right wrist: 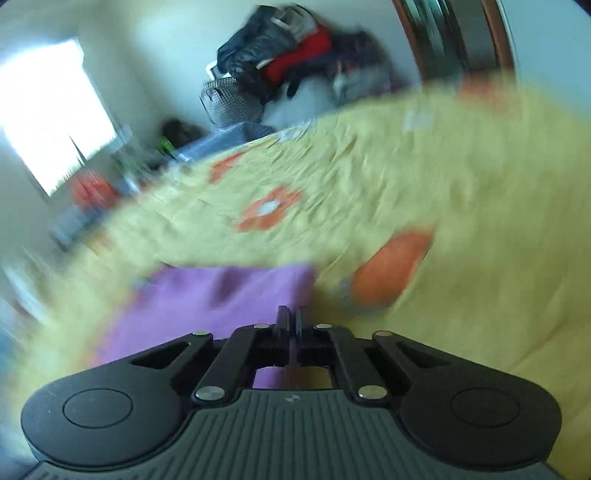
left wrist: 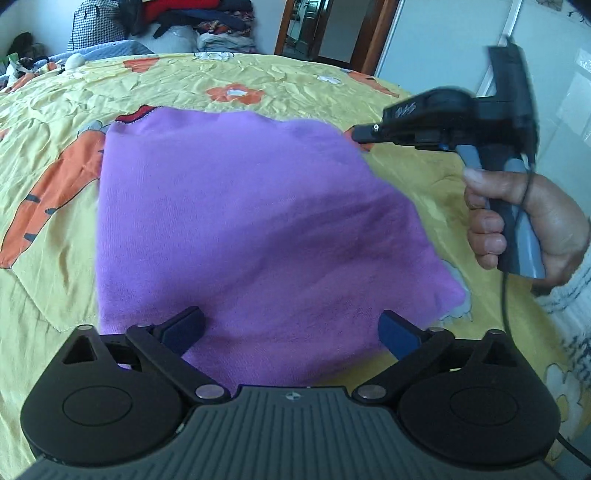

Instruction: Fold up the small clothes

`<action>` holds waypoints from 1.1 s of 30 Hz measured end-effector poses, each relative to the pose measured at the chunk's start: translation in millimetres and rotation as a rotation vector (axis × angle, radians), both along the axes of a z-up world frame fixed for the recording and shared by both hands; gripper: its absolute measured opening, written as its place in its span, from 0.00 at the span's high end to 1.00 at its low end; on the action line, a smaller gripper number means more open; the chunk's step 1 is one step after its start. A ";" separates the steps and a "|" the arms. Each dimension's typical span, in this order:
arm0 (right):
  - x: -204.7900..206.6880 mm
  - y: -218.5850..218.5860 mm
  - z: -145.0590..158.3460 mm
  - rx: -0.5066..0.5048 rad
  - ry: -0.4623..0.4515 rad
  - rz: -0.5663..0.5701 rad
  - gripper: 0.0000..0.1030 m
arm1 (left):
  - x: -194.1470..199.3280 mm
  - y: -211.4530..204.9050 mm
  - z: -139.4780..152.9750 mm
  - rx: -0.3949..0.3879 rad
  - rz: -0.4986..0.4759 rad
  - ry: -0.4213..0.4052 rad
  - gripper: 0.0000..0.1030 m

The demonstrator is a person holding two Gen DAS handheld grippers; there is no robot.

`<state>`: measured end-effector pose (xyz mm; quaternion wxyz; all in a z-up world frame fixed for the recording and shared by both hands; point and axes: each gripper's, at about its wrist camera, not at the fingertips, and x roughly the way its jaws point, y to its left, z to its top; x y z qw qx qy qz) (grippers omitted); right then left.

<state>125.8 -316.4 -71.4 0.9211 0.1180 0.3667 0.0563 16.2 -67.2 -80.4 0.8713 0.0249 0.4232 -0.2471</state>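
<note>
A purple garment (left wrist: 251,221) lies spread flat on the yellow bedspread (left wrist: 55,295), with a red trim showing at its far left corner. My left gripper (left wrist: 291,328) hangs over its near edge, jaws wide open with only cloth below them. My right gripper (left wrist: 354,133), held by a hand (left wrist: 517,221), reaches in from the right with its tip at the garment's far right corner. In the blurred right wrist view the right gripper (right wrist: 290,314) is shut over the right edge of the purple garment (right wrist: 207,306). Whether fabric is pinched between the pads cannot be made out.
The bedspread (right wrist: 406,184) carries orange flower and carrot prints. A heap of clothes and bags (left wrist: 166,26) sits past the bed's far edge, a doorway (left wrist: 332,29) behind it. A cable (left wrist: 504,314) trails down from the right gripper.
</note>
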 end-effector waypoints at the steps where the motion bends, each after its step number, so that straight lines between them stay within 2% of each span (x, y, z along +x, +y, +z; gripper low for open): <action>1: 5.3 0.0 -8.4 -0.026 0.044 0.007 1.00 | -2.0 -3.7 -1.7 0.023 -0.005 -0.019 0.00; 3: -5.1 -6.5 -4.9 -0.026 0.009 -0.004 0.98 | -10.5 -8.3 0.2 0.069 -0.017 -0.038 0.00; 5: -28.8 -9.1 12.2 0.008 -0.040 0.038 0.93 | -20.9 1.2 8.6 0.024 -0.020 -0.023 0.00; 7: -62.5 -1.7 24.6 0.056 -0.086 0.115 0.78 | -32.3 19.2 16.0 -0.039 0.014 -0.023 0.00; 8: -76.5 10.0 26.6 0.046 -0.092 0.179 0.62 | -36.2 28.5 17.2 -0.054 0.040 -0.025 0.00; 9: -87.8 23.5 26.4 0.029 -0.098 0.245 0.54 | -38.6 37.3 17.3 -0.062 0.070 -0.022 0.00; 10: -94.8 37.6 23.9 -0.012 -0.096 0.276 0.53 | -39.0 44.9 16.1 -0.072 0.097 -0.013 0.00; 12: -92.1 55.7 5.9 -0.191 -0.012 0.245 0.54 | -37.1 56.2 11.6 -0.095 0.125 -0.001 0.00; 13: -88.5 52.1 -7.1 -0.221 0.001 0.246 0.51 | -35.4 57.8 8.4 -0.063 0.145 0.013 0.01; 14: -87.4 37.2 -11.9 -0.147 -0.003 0.225 0.41 | -35.1 60.9 7.3 -0.041 0.167 0.029 0.02; 15: -88.3 27.0 -9.7 -0.103 0.003 0.205 0.40 | -37.9 65.8 8.1 -0.056 0.166 0.036 0.02; 16: -92.6 24.4 -2.8 -0.112 -0.002 0.184 0.40 | -41.9 71.4 11.2 -0.088 0.157 0.034 0.01; 18: -106.4 24.0 16.8 -0.123 -0.074 0.187 0.39 | -48.4 81.9 22.2 -0.123 0.167 0.014 0.01; 21: -89.1 28.2 27.9 -0.192 -0.125 0.120 0.39 | -46.5 80.4 38.3 -0.171 0.152 -0.064 0.00; 22: -74.4 25.1 24.5 -0.177 -0.110 0.109 0.39 | -41.2 75.2 41.8 -0.181 0.144 -0.085 0.00; 23: -60.5 20.0 19.7 -0.102 -0.086 0.120 0.38 | -36.4 67.8 43.1 -0.189 0.135 -0.105 0.00; 24: -51.2 17.6 16.2 -0.032 -0.079 0.145 0.38 | -29.4 60.7 41.1 -0.186 0.135 -0.122 0.00; 25: -42.0 23.9 11.1 -0.067 -0.078 0.182 0.41 | -21.7 51.7 37.2 -0.158 0.135 -0.121 0.00; 26: -34.1 40.2 1.7 -0.270 -0.062 0.170 0.40 | -15.2 42.3 30.0 -0.112 0.129 -0.095 0.00; 27: -32.0 48.3 -6.5 -0.390 -0.078 0.166 0.37 | -10.1 35.1 18.5 -0.070 0.126 -0.060 0.02; 28: -27.7 43.6 -7.9 -0.364 -0.081 0.163 0.37 | -9.2 30.5 6.4 -0.040 0.120 -0.037 0.02; 29: -23.0 37.5 -7.0 -0.328 -0.056 0.157 0.34 | -18.1 27.2 -1.4 -0.009 0.101 -0.083 0.00; 31: -23.7 36.8 -4.5 -0.355 -0.052 0.160 0.33 | -40.2 14.1 -6.7 0.091 0.047 -0.162 0.00; 32: -28.6 39.7 4.6 -0.431 -0.076 0.133 0.33 | -49.5 11.9 -6.3 0.103 0.027 -0.167 0.00; 33: -31.7 38.6 11.0 -0.429 -0.079 0.122 0.33 | -58.2 12.5 -3.6 0.109 0.010 -0.173 0.00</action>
